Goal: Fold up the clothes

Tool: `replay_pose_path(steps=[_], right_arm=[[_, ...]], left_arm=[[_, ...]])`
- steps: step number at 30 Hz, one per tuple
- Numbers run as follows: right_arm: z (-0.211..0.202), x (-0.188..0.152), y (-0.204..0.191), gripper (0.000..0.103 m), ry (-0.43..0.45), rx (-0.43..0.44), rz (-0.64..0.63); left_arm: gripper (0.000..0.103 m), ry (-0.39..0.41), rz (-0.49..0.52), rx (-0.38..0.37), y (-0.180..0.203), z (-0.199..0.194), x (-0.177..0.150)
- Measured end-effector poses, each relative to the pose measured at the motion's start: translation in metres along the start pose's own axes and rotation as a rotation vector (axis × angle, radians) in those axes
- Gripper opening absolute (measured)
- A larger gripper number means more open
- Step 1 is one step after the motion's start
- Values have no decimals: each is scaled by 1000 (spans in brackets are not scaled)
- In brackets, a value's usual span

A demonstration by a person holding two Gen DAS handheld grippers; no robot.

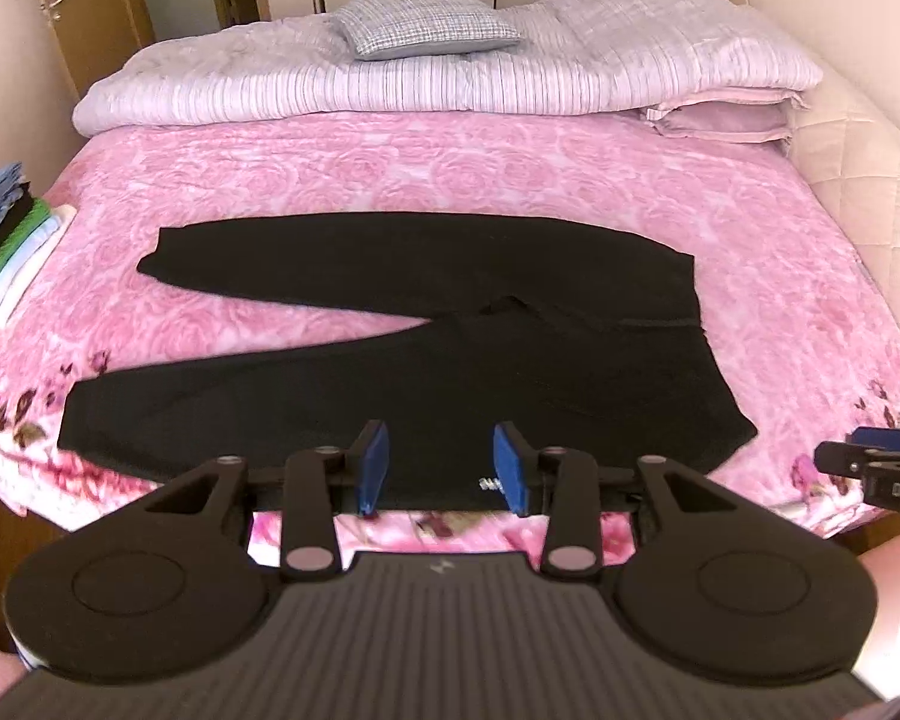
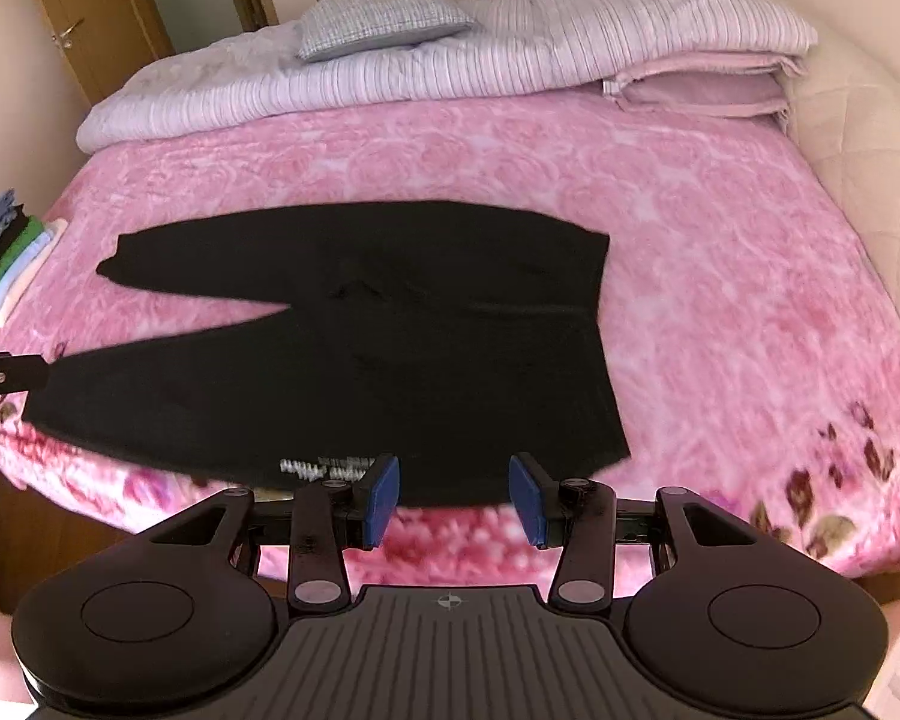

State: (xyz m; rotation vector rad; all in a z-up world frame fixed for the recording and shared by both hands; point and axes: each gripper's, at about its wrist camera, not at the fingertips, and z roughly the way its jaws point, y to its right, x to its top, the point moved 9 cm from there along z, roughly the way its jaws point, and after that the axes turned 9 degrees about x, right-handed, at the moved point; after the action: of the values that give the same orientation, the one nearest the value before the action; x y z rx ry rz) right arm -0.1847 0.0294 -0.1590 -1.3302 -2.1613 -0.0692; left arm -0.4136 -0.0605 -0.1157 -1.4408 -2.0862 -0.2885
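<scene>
We hold both grippers at the bed's near edge. Left gripper (image 1: 440, 468) spread, nothing between its pads, hovering over the near trouser leg. Right gripper (image 2: 454, 501) also spread and empty, near the waist-side hem corner.

Black trousers (image 1: 426, 372) lie flat on the pink bed (image 1: 510, 180), waist to our right, two legs splayed apart to our left in a V. White print shows at the near edge. No fold visible in them; they are spread out full length.

Farther left, at the bed's edge, a stack (image 1: 6, 240) of folded clothes in blue, black, green and white. So some garments already lie folded; the trousers don't. We judge what's left for this piece: leg onto leg, then fold lengthwise down, then onto the stack.

Far end: rolled quilt (image 1: 450, 78) with a checked pillow (image 1: 426, 21) on top.
</scene>
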Motion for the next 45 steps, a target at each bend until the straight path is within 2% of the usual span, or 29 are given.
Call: replay_pose_path(steps=[9, 22, 35, 45], right_arm=[[-18, -25, -5, 45, -22, 37, -50], [-28, -61, -8, 45, -72, 47, -59], [-33, -68, -25, 45, -75, 42, -82], [-32, -61, -39, 45, -61, 54, -100]], left_arm=[[35, 29, 27, 50, 20, -36, -28], [35, -22, 27, 72, 13, -46, -64], [35, -51, -1, 88, -10, -49, -85], [35, -65, -34, 121, -38, -49, -91]])
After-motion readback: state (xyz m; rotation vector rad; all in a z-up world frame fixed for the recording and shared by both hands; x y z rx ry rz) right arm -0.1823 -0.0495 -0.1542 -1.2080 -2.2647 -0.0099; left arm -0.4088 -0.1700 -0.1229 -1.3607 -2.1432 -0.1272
